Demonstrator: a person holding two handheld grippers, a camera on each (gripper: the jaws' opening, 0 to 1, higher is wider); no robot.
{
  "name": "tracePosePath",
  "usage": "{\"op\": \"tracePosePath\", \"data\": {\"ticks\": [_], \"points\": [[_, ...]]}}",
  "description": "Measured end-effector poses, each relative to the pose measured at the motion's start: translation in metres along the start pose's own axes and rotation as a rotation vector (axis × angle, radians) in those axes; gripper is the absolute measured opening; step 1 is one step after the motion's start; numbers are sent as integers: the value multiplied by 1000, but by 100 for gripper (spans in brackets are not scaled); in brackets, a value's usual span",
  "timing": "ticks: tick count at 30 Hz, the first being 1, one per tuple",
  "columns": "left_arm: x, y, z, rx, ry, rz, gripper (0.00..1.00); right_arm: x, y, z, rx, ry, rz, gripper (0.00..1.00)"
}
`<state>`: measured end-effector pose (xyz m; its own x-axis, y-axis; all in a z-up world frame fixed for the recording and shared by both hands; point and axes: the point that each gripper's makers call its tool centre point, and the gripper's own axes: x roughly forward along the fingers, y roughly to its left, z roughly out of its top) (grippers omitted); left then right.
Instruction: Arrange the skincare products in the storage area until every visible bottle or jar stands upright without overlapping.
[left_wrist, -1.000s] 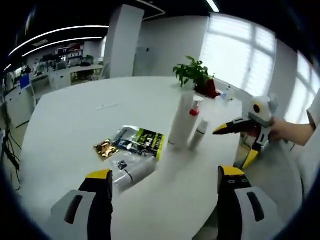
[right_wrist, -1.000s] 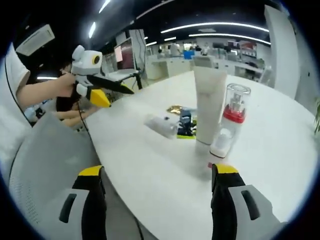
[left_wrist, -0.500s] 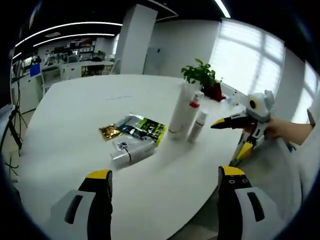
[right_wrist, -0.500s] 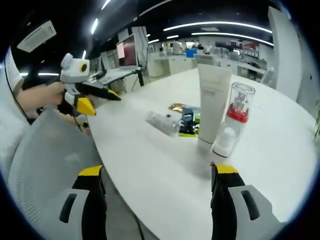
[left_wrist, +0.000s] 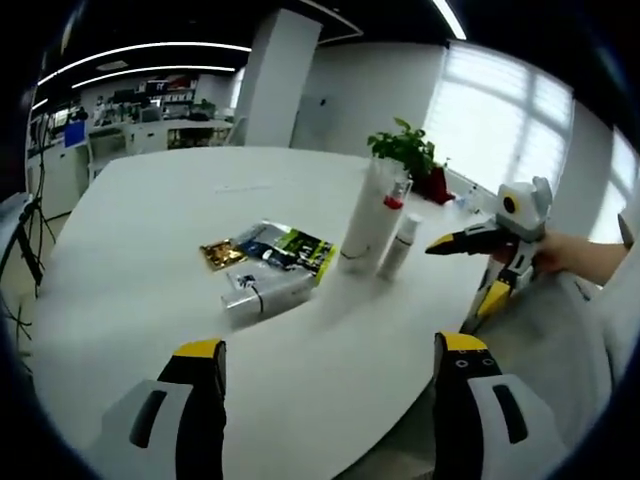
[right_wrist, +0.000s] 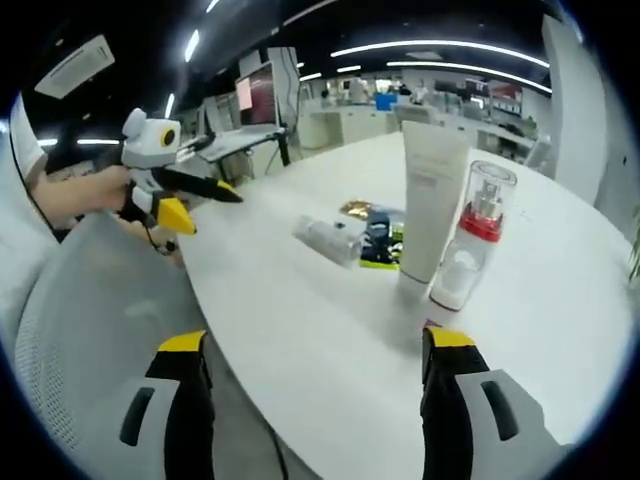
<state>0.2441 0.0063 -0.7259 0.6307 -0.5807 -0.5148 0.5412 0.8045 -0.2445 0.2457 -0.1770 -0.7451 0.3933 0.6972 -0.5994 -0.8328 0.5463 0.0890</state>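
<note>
Three products stand upright together on the white round table (left_wrist: 130, 300): a tall white tube (left_wrist: 362, 225) (right_wrist: 430, 205), a clear-capped pump bottle with a red collar (left_wrist: 393, 200) (right_wrist: 483, 215), and a small white bottle (left_wrist: 400, 246) (right_wrist: 452, 280). A silver-white tube (left_wrist: 262, 295) (right_wrist: 328, 237) lies on its side next to them. My left gripper (left_wrist: 328, 346) hangs open over the near table edge, well short of the lying tube. My right gripper (right_wrist: 318, 342) is open and empty, short of the small bottle. Each gripper appears in the other's view: the right one (left_wrist: 490, 245) and the left one (right_wrist: 165, 185), both hand-held.
Flat sachets lie beside the lying tube: a gold one (left_wrist: 218, 252) and dark and green ones (left_wrist: 285, 248) (right_wrist: 377, 235). A potted plant (left_wrist: 405, 150) stands at the far table edge. A grey chair back (right_wrist: 90, 330) sits below the right gripper. Office desks fill the background.
The left gripper drew back from the table, so the products look smaller in its view. The right view shifted slightly. Nothing on the table moved; both grippers stayed open.
</note>
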Motion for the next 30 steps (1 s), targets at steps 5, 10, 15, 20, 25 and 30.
{"op": "tracePosePath", "data": {"ticks": [5,10,15,20,25,30], "points": [[-1,2,1,13,-3,7,83,3,4,2,-12,2,20,84],[-3,3,2,9,-9,6,82,5,9,4,-37,18,35,78],[-3,5,3,6,-14,9,82,13,11,12,-71,34,51,75],[-1,3,0,47,7,10,82,23,16,25,-127,54,74,74],[-1,-1,1,49,5,7,82,33,16,35,-165,67,99,74],[-2,0,2,37,-1,9,82,43,19,45,-208,88,122,72]]}}
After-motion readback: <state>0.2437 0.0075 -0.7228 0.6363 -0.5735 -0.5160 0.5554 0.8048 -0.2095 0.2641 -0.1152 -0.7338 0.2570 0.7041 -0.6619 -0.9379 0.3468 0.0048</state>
